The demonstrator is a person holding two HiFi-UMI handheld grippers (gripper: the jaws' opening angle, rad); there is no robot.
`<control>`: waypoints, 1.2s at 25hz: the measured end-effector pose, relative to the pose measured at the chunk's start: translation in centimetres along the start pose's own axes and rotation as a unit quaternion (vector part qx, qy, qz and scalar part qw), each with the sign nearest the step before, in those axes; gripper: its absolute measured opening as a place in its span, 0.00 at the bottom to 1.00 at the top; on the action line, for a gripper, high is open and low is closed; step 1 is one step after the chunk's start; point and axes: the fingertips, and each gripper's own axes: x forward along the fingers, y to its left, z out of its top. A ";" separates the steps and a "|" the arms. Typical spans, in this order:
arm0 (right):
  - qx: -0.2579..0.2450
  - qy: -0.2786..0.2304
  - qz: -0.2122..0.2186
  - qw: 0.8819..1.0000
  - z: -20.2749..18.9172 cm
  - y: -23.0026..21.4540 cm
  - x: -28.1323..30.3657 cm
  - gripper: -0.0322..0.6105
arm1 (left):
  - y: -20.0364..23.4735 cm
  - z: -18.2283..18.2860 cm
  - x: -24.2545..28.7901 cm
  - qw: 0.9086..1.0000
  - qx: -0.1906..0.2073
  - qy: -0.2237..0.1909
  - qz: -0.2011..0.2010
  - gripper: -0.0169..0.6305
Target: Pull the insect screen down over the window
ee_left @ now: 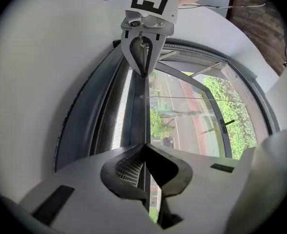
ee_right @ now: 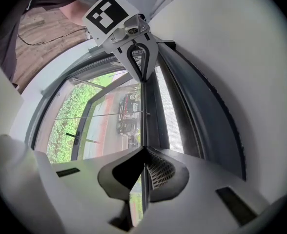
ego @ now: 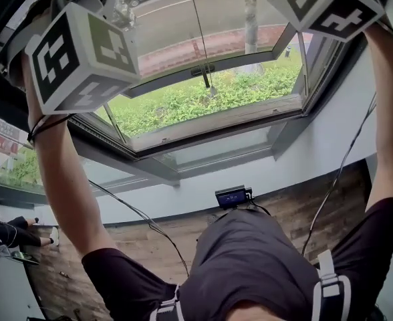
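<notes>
The left claw [ee_left: 144,146] was closed on the thin dark pull bar [ee_left: 144,108] of the insect screen [ee_left: 117,128]. The screen's mesh showed as a pale strip just left of the claw's tips. The right claw [ee_right: 143,149] was clamped on the same bar, with mesh just to its right. Each claw faced the other straight ahead along the bar.

For a clean pull, both claws should be lowered together and held level, so that the bar does not skew and bind. A firm clamp should be maintained, as so thin a bar could likely slip from the pads. The pull should follow the plane of the window [ego: 216,122].

In the head view, the claw tips and bar were hidden behind the marker cubes [ego: 83,55]. Side guides, any lower catch, and how much mesh was drawn out could not be made out.
</notes>
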 end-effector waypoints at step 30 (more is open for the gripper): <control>0.033 -0.003 0.114 0.993 -2.4 15.6 2.6 0.08 | -16.3 0.2 0.7 0.992 -0.035 -0.004 -0.118 0.06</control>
